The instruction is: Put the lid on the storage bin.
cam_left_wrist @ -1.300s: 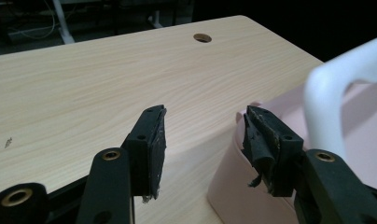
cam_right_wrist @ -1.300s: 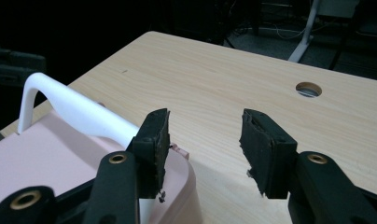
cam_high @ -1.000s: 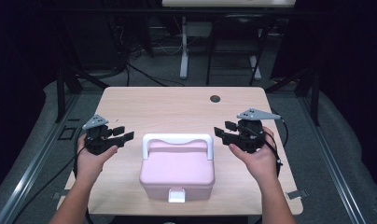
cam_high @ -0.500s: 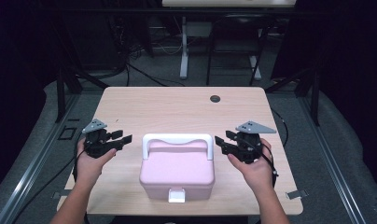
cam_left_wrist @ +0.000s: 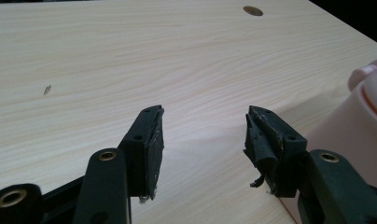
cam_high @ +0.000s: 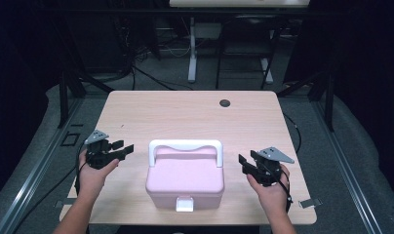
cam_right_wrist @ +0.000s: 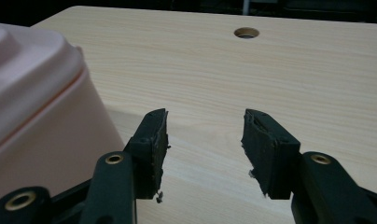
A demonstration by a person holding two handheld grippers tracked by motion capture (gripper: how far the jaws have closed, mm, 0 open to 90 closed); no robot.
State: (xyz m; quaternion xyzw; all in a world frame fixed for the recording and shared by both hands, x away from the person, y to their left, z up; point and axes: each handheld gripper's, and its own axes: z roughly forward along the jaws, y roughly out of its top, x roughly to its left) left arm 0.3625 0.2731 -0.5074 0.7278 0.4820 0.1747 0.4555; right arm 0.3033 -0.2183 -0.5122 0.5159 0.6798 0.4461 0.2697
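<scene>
Near the front edge of the light wood-grain counter (cam_high: 185, 112), roughly centred between its left and right edges, sits a pale pink plastic box with rounded corners (cam_high: 185, 180). It's got a white carry handle (cam_high: 185, 145) arching over the back of the lid and a small white latch (cam_high: 184, 203) on the front face, and the lid looks closed.

On either side of the box there's a black two-jaw gripper held in a hand. The left gripper (cam_high: 123, 147) is over by the counter's left edge, clear of the box, jaws pointing in toward it. In the left gripper view (cam_left_wrist: 203, 135) the jaws stand wide apart with nothing between them, just bare wood, and the pink box edge (cam_left_wrist: 364, 121) peeks in on the side.

The right gripper (cam_high: 245, 162) is near the right edge, also apart from the box and aimed at it. In the right gripper view (cam_right_wrist: 204, 135) the jaws are spread wide and empty too, with the pink box wall (cam_right_wrist: 42, 121) close beside one jaw, not touching as far as I can tell.

Further back, toward the far edge, there's a small round cable hole (cam_high: 225, 103) in the counter. Past that it's a dark floor with cables and a white stand leg (cam_high: 191, 53).
</scene>
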